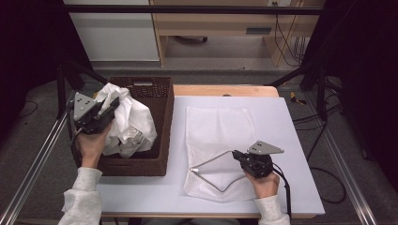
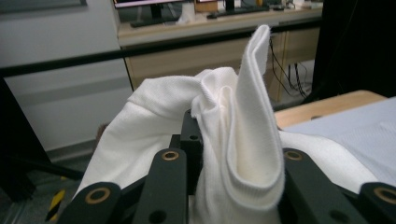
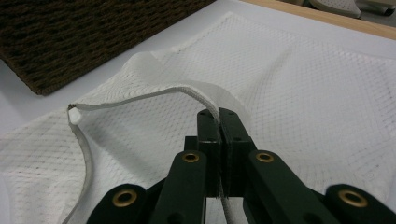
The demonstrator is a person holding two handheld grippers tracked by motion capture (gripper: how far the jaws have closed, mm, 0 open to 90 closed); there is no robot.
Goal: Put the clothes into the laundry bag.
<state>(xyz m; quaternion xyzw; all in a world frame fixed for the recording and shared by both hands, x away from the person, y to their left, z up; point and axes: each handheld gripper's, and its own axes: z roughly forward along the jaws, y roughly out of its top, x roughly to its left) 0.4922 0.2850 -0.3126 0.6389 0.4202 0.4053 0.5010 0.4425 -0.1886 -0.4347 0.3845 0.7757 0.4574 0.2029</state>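
- I find no writing, label, brand, number or sign that I can read in any of my three views.
- The pale plate on the back rim of the basket (image 1: 142, 83), near the worktop's far left corner, is too small and blurred for me to make out.
- The black-and-yellow striped patch at the lower left of my left gripper view bears no letters.
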